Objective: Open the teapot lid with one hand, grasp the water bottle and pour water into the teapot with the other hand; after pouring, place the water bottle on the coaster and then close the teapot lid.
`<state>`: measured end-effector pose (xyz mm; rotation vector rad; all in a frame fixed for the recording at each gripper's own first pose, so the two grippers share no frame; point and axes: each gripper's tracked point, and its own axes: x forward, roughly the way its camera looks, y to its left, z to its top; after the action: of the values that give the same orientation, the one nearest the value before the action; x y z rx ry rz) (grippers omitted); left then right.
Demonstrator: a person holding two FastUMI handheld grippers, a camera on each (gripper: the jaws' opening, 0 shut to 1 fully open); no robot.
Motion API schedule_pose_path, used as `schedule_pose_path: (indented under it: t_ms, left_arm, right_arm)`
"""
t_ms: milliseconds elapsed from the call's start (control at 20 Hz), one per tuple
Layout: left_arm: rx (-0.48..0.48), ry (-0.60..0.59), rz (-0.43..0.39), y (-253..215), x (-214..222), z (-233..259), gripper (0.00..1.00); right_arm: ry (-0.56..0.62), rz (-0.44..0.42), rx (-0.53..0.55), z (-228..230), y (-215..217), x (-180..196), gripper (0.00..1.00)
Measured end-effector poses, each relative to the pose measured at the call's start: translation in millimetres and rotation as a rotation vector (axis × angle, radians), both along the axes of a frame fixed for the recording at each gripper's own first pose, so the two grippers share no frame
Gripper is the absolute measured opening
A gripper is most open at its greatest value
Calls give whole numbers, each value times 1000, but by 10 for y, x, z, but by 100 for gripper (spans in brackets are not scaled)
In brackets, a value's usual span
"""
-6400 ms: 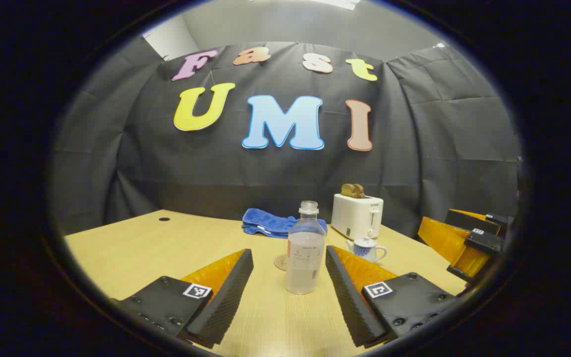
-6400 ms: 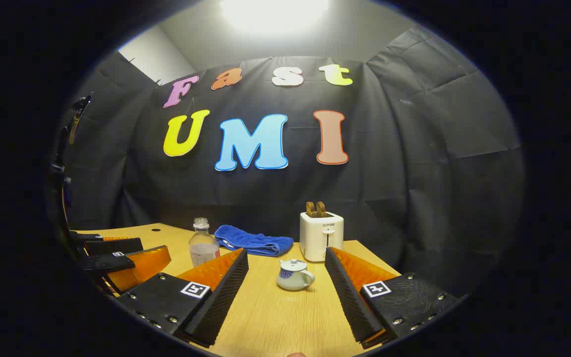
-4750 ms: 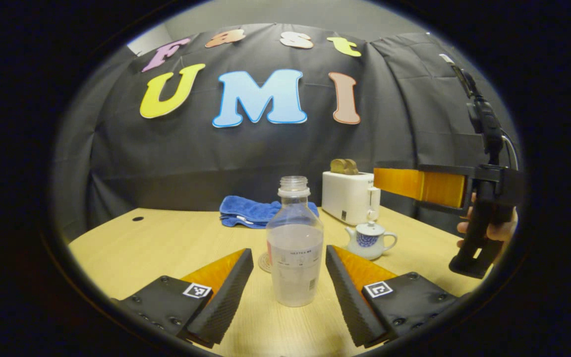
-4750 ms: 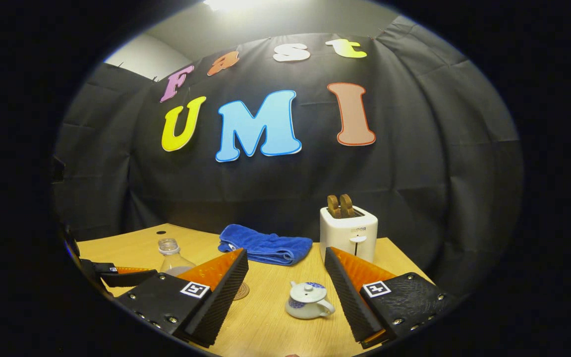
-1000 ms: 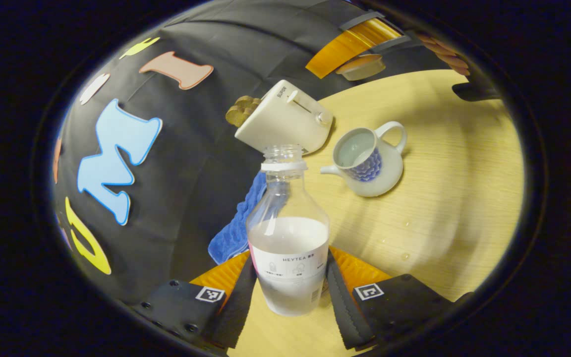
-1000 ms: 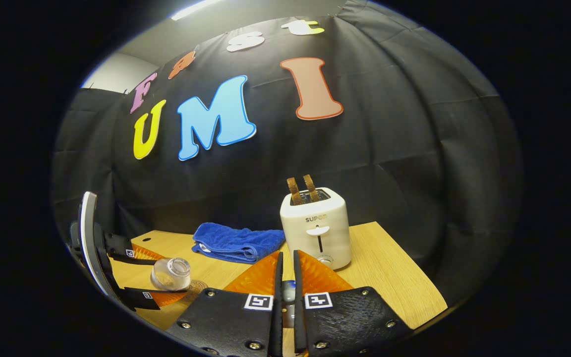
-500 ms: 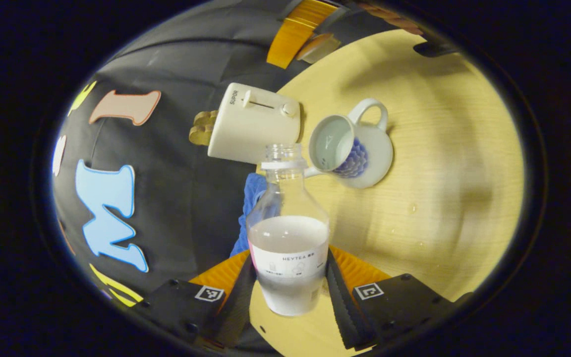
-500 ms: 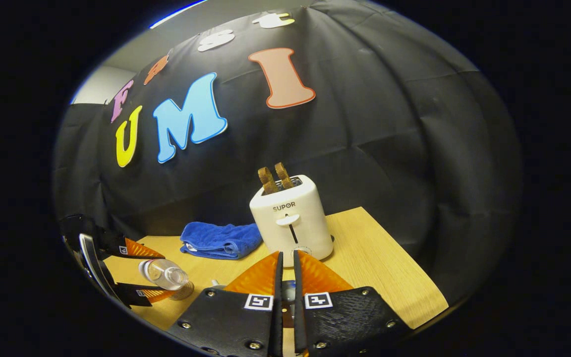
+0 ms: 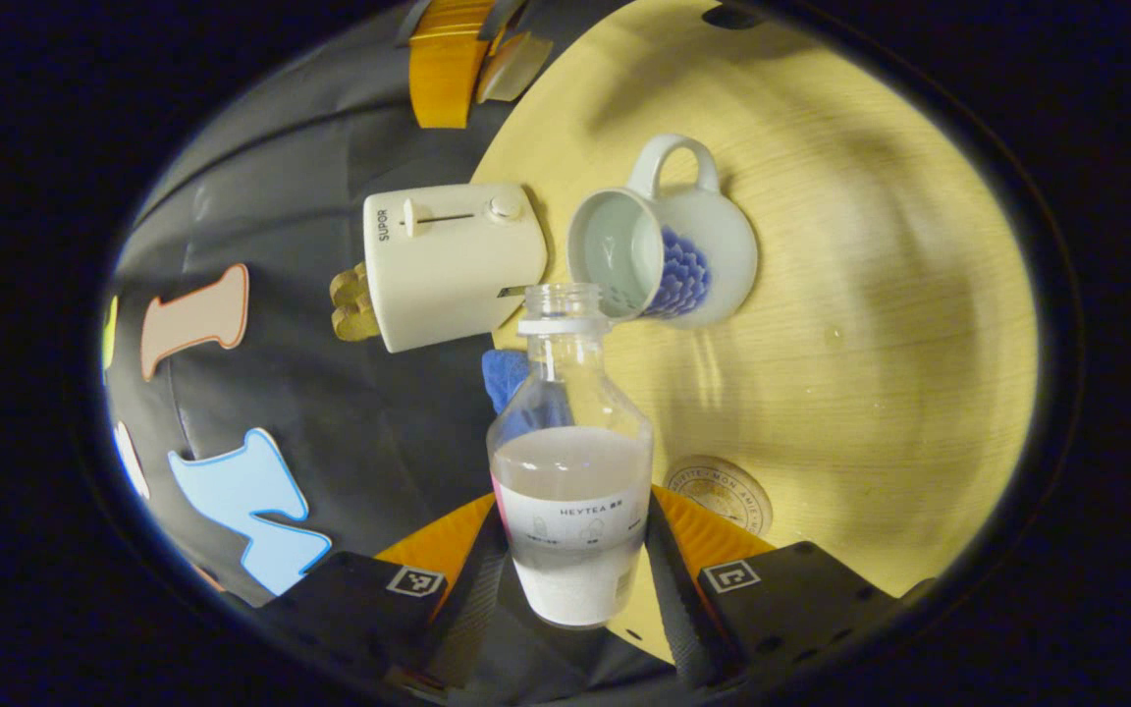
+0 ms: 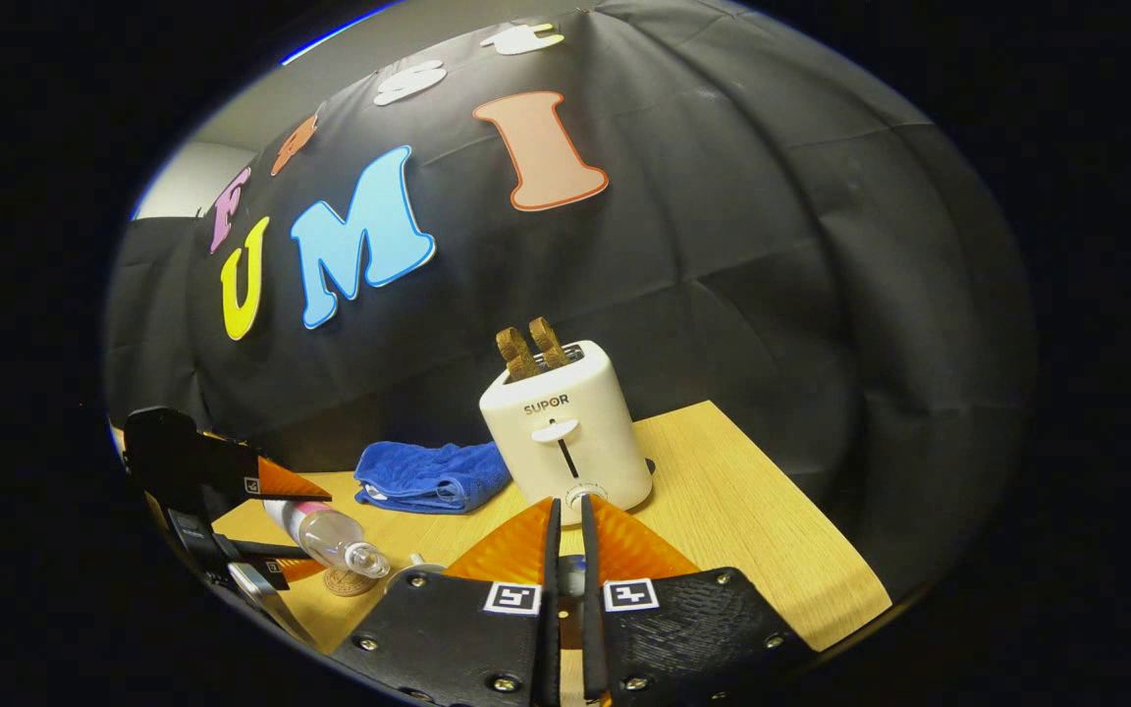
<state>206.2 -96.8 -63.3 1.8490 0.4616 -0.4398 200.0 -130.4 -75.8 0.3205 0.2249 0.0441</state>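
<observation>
Water bottle (image 9: 570, 471) tipped over open teapot (image 9: 659, 257), clamped in left tongs (image 9: 570, 570), right tongs (image 10: 565, 579) pinching lid (image 9: 511, 67).

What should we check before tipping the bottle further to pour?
1. Left gripper fingers clamp the clear plastic water bottle: ok.
2. White teapot with blue pattern is open, lid off: ok.
3. Small white lid held aside by right gripper: ok.
4. Bottle mouth over the teapot opening: cannot tell, it looks near the rim.
5. Round brown coaster free for the bottle: ok.
6. Droplets on wooden table: not ok.
</observation>
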Motion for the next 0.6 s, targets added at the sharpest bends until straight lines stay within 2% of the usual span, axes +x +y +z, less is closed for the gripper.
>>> schedule_pose_path:
  t_ms: [250, 400, 600]
  left_arm:
    - [125, 19, -26, -26, 17, 57, 86]
    - [216, -8, -42, 4, 44, 135, 86]
    - [249, 0, -46, -7, 61, 157, 86]
  right_arm:
    - [-2, 8, -6, 17, 14, -5, 9]
    - [-4, 5, -1, 26, 2, -10, 9]
    - [-8, 9, -3, 39, 15, -12, 9]
